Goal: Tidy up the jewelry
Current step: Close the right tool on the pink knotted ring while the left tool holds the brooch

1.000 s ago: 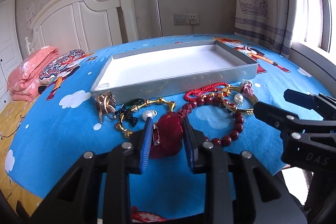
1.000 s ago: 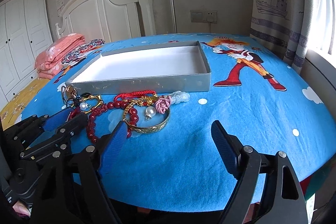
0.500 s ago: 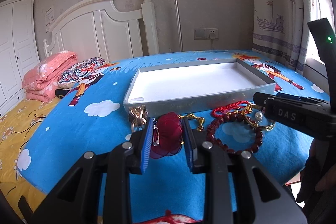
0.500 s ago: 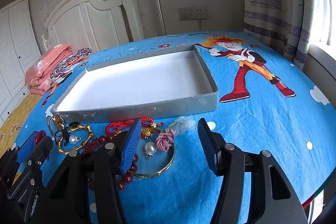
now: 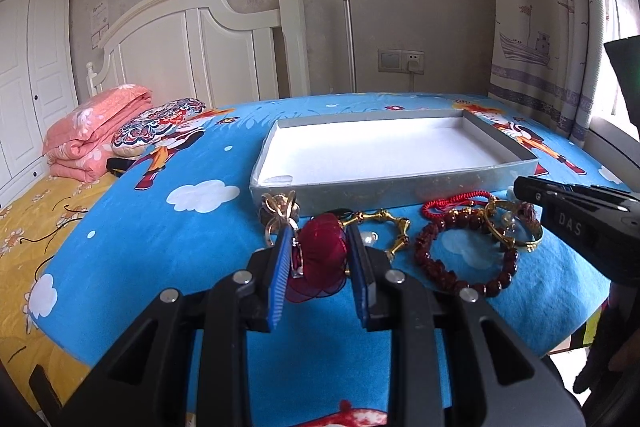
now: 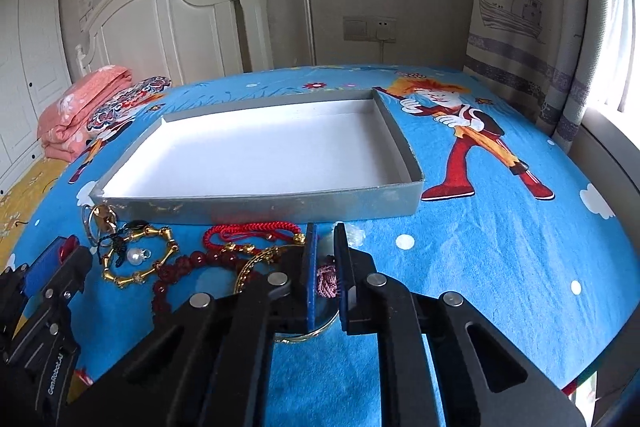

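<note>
Jewelry lies on the bed before the empty tray. My left hand-held gripper pinches the soft red flower clip; my right hand-held gripper is nearly shut on the pink knot of the stiff gold bangle, probably light and slippery.

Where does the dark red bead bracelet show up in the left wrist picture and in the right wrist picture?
Left wrist view: the dark red bead bracelet lies right of centre on the blue cover, in front of the grey tray.
Right wrist view: it lies lower left of centre, partly hidden by the right hand-held gripper.
Shared landmark: the grey tray, whose near wall runs just behind the bracelet in both views.
</note>
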Available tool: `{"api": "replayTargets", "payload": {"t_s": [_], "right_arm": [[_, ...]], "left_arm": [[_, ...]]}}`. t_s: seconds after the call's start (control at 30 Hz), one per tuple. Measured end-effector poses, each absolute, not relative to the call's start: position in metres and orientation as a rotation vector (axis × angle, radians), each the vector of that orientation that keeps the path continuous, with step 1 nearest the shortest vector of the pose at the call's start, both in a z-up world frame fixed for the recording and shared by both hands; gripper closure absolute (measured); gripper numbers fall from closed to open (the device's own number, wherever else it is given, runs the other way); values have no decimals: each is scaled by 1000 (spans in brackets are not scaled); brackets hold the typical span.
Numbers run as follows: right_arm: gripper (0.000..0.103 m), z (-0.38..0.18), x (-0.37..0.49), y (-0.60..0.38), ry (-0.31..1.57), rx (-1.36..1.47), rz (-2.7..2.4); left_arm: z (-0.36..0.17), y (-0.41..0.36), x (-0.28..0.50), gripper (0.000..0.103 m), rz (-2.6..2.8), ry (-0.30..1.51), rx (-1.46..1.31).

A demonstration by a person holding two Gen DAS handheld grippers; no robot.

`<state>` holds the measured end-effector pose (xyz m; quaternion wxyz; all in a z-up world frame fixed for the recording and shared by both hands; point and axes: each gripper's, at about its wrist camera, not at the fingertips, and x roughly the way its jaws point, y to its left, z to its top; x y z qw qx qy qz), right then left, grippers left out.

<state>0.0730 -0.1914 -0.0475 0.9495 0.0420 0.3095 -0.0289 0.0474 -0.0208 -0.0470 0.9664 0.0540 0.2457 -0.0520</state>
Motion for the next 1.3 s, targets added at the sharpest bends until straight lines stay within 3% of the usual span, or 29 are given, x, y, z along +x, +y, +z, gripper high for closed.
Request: {"api": "replayTargets", "payload": {"t_s": [0.43, 0.67, 0.7, 0.73, 0.8, 0.83, 0.97, 1.03, 1.23, 1.27, 1.3], "right_arm": [[95, -25, 27, -183, 507, 65, 14], [92, -39, 33, -196, 606, 80, -58], [84, -42, 34, -201, 622, 94, -71], [65, -44, 34, -206, 629, 118, -74], [37, -46, 32, -213, 627, 169, -59], [36, -46, 31, -214, 625, 183, -49], [39, -48, 39, -204, 648, 163, -32], [51, -53, 45, -199, 684, 162, -30], [52, -63, 64, -200, 724, 196, -55], [55, -63, 66, -200, 718, 191, -54], [69, -63, 68, -198, 717, 184, -41]], "left_arm": [[-45, -17, 47, 76, -69, 507, 78], [-48, -19, 48, 76, -69, 517, 84], [-48, -19, 49, 76, -69, 520, 84], [-49, -19, 49, 76, -70, 522, 83], [-50, -19, 49, 76, -71, 525, 82], [-51, -18, 49, 76, -71, 527, 81], [-53, -18, 50, 76, -69, 534, 79], [-54, -18, 51, 76, -68, 533, 80], [-55, -14, 51, 76, -64, 528, 73], [-55, -14, 52, 76, -64, 528, 73], [-55, -14, 52, 76, -63, 527, 74]]}}
